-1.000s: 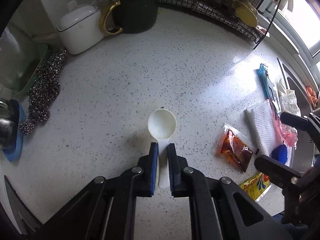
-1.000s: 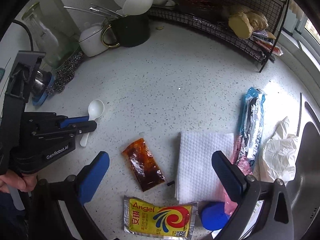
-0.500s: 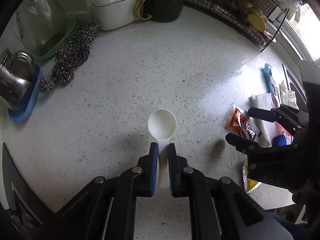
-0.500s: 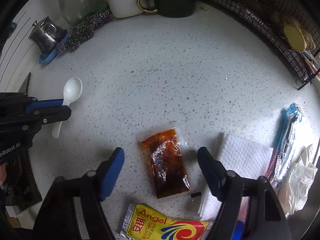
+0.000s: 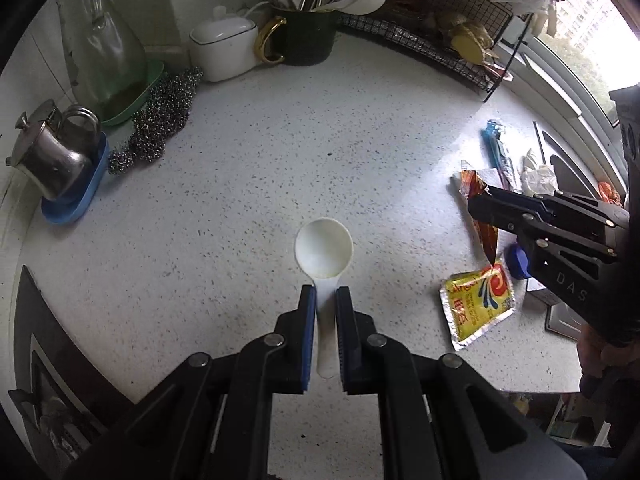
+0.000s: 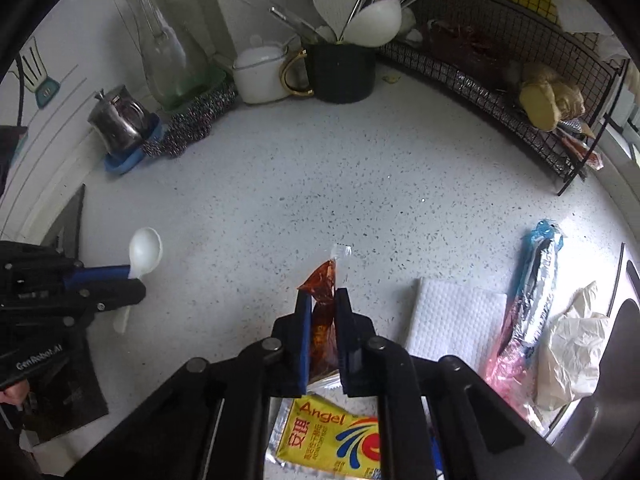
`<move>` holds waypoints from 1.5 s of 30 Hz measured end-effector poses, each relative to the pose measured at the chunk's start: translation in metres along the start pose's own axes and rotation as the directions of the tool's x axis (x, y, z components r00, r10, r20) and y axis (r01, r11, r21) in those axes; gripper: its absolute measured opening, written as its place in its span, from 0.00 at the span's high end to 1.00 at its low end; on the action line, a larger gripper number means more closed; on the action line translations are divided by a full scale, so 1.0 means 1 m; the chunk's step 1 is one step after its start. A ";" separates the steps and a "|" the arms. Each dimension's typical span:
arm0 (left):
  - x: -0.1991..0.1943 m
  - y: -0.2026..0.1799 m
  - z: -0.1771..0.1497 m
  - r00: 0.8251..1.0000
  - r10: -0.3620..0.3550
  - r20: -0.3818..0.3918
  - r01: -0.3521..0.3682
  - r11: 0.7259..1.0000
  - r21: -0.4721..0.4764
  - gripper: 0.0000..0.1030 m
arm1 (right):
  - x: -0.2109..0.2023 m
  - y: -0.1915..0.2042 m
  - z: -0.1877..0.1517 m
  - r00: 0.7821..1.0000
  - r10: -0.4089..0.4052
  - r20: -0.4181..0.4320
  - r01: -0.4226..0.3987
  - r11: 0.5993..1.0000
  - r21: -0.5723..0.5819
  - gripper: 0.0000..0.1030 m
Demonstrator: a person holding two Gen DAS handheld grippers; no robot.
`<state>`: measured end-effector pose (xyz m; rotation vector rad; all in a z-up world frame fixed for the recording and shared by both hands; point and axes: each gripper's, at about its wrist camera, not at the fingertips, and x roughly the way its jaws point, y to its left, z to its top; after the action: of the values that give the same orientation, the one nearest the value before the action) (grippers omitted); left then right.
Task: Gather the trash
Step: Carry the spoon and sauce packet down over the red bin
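My left gripper (image 5: 325,295) is shut on the handle of a white plastic spoon (image 5: 324,247) and holds it above the speckled counter (image 5: 280,152). The spoon also shows at the left of the right wrist view (image 6: 145,248). My right gripper (image 6: 322,300) is shut on a red-brown sauce packet (image 6: 323,280) and holds it off the counter; the packet also shows in the left wrist view (image 5: 474,184). A yellow Angel packet (image 6: 332,436) lies on the counter just below the right gripper. It also shows in the left wrist view (image 5: 478,300).
A white napkin (image 6: 452,320), a blue and silver wrapper (image 6: 538,280), a crumpled white bag (image 6: 576,344) and a blue cap (image 5: 516,260) lie at the right by the sink (image 6: 624,344). A kettle (image 5: 52,156), steel scourers (image 5: 160,120), jug, utensil mug (image 5: 304,36) and wire rack (image 6: 520,80) line the back.
My right gripper has closed on the sauce packet and lifted it off the counter. My left gripper has risen and drawn back with the spoon still in it.
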<state>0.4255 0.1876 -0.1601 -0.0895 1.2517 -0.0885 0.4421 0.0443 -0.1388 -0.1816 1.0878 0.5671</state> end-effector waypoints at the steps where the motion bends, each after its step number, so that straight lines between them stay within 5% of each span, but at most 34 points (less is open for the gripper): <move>1: -0.004 -0.006 -0.005 1.000 -0.001 0.008 0.001 1.000 0.007 0.91 | -0.011 0.001 -0.005 1.000 0.004 0.013 -0.004 1.000 0.011 0.90; 15: -0.050 -0.120 -0.113 0.997 -0.049 0.054 0.040 0.987 0.157 0.91 | -0.129 -0.012 -0.156 0.994 -0.042 0.103 0.033 0.995 0.090 0.91; 24: -0.050 -0.192 -0.200 0.996 -0.085 0.001 0.081 0.963 0.258 0.91 | -0.157 -0.021 -0.256 0.994 -0.072 0.087 0.052 0.976 0.212 0.91; 35: 0.028 -0.238 -0.263 0.981 -0.099 -0.167 0.149 0.935 0.322 0.91 | -0.132 -0.038 -0.343 0.995 -0.095 0.003 0.088 0.937 0.339 0.91; 45: 0.152 -0.247 -0.292 0.954 -0.116 -0.277 0.208 0.921 0.331 0.91 | -0.045 -0.065 -0.397 0.991 -0.108 -0.084 0.132 0.905 0.404 0.91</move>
<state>0.1908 -0.0805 -0.3657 0.1379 1.4627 -0.4845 0.1494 -0.1885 -0.2928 0.1015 1.2209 0.2141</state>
